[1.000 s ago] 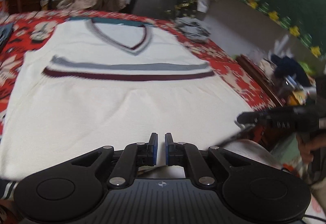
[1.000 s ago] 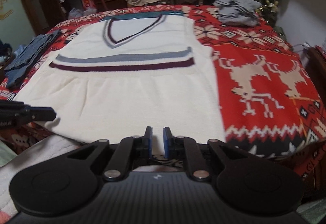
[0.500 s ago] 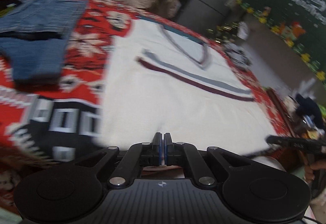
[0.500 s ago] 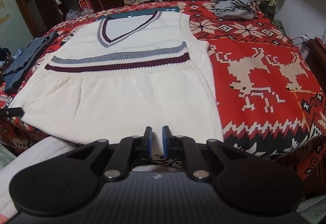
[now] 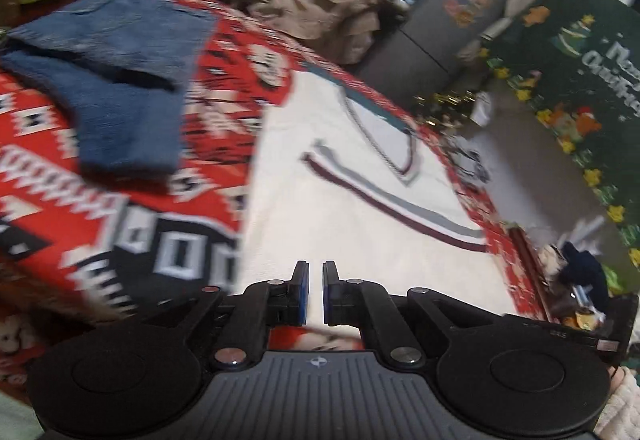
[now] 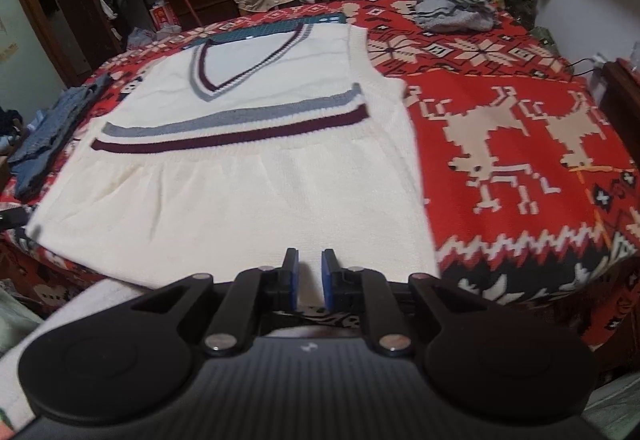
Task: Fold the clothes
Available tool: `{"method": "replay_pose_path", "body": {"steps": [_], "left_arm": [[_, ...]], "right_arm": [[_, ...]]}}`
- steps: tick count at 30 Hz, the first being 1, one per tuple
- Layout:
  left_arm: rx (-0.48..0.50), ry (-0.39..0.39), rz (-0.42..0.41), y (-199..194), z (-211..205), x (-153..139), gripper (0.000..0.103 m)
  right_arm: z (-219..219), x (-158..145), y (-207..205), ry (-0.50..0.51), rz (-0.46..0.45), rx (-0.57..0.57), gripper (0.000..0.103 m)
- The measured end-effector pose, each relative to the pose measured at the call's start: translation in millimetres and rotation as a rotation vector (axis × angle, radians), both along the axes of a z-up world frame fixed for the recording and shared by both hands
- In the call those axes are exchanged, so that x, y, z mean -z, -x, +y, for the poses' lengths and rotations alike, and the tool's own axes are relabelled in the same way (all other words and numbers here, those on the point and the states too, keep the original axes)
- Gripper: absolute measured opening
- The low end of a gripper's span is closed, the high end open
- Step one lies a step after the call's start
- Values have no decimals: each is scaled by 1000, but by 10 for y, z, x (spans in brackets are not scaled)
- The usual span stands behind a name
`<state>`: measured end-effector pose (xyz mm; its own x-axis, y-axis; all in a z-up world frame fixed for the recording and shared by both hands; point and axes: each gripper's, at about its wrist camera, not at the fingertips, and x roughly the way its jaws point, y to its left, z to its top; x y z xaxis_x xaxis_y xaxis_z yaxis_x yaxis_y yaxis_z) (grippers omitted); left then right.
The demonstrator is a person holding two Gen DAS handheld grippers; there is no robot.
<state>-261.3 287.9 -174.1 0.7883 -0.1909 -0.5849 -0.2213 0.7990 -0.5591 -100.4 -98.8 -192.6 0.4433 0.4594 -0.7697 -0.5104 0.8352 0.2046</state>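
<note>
The left gripper (image 5: 315, 290) had swung leftward over the last second: its view, which a second earlier looked square down the cream knit vest (image 6: 240, 176), now took in the vest's left edge and hem corner. Over the same second its jaws closed almost shut, then parted again to a narrow gap, with nothing visibly pinched between the blue pads. I judged that it was lining up on that left hem corner, though the blur left contact uncertain.

Going left to right across the bed: 1 pair of blue jeans (image 5: 120, 80) lay folded near the left edge of the red patterned blanket (image 6: 520, 88). Then came the 1 vest, spread flat and face up in the middle, V-neck away from the grippers, 2 chest stripes, 1 grey and 1 maroon, with no fold in it. Behind its collar 1 teal mat (image 6: 280, 26) peeked out. At the far right corner sat 1 heap of grey clothes (image 6: 452, 10).

The right gripper (image 6: 307, 280) had barely shifted, poised just short of the vest's near hem, jaws a narrow gap apart and holding nothing.
</note>
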Motion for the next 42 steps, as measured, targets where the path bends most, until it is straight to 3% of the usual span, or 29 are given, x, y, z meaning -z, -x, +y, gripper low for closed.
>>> {"method": "replay_pose_path", "body": {"steps": [4,14,21,30,36,42], "left_arm": [[54,5,31,-291,-138,84,5],[85,-76,76,-914,-118,101,5],[70,-91,94,-1245,-27,86,5],[118,-117,49,-984,-164,-49,5],[173,-205,94,-766,-303,31,5],[155,-190,96,-574,-201,58,5]], "right_arm": [[144,-17,-17,-61,41,-36,13],[427,-39,-149,-44,25,-87,13],[459,-26,-290,-50,20,-73,13],[401,15,-457,35,-46,-57,12],[365,42,-560,97,-95,-50,12],[194,54,-542,105,-87,-32,12]]}}
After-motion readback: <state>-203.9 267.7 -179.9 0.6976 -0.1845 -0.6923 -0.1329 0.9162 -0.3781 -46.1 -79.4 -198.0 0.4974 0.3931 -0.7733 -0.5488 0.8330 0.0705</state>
